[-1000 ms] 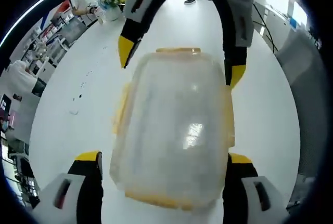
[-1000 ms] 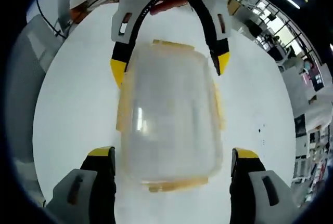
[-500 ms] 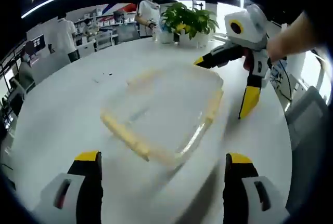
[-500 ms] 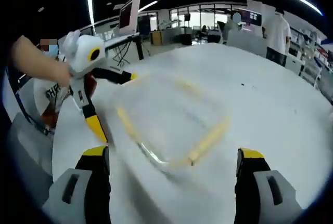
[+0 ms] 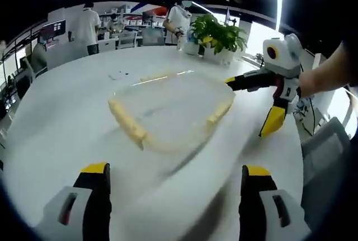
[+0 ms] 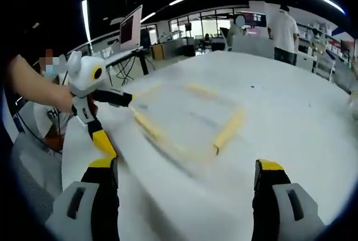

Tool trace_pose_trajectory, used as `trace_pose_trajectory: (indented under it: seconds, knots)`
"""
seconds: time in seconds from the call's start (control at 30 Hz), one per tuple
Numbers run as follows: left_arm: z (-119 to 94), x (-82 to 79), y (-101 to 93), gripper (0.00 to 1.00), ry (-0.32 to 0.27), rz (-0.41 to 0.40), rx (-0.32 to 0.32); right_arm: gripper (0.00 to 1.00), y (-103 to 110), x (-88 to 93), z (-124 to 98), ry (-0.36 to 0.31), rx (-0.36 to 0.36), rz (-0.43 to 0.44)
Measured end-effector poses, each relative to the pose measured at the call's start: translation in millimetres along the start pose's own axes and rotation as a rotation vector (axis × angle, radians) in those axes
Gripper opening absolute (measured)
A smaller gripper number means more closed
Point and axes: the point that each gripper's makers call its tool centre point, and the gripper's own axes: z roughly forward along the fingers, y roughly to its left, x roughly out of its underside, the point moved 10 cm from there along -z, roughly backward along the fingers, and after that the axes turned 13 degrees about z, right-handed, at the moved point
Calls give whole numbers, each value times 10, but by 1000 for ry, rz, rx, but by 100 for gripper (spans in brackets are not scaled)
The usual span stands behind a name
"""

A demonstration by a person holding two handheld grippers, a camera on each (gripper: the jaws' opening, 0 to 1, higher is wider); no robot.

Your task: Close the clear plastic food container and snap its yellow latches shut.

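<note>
The clear plastic container (image 5: pixel 170 107) with yellow latches lies flat on the white table (image 5: pixel 61 135), blurred by motion; how its latches stand is unclear. My left gripper (image 5: pixel 174 188) is open, held back from the container's near edge with nothing between its fingers. My right gripper (image 5: pixel 251 104) comes in from the right, open, with one yellow fingertip close to the container's far right corner. In the right gripper view the container (image 6: pixel 187 118) sits ahead of my open right gripper (image 6: pixel 185 182). There the left gripper (image 6: pixel 116 121) stands at the container's left end, held by a hand.
A potted plant (image 5: pixel 217 29) stands at the table's far side. People stand by desks in the background (image 5: pixel 86 26). A grey chair (image 5: pixel 327 157) is at the right table edge. A monitor (image 6: pixel 130 28) and a seated person (image 6: pixel 47 121) are beyond the table.
Both views have swung from looking straight down over the container to a low slanting look across the table. Both grippers have drawn back from the container's sides.
</note>
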Motion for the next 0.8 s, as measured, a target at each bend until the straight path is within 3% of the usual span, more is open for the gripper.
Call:
trace_pose_trajectory:
  seconds: [0.17,0.4,0.53,0.8]
  knots:
    - [-138,65,-47,91,12,34,-21,100,-29,34,-194,-42,20,53]
    - [-408,148,-105,91,-11,-32,-72,100,9,70,-494,-82,29,83]
    - [-579,241,-140,90,-3,-44,-84,100,9,137,-709,-95,42,109]
    - [-981,436,-248,88,3,-147,-127,100,103,255,-1147,-130,54,160]
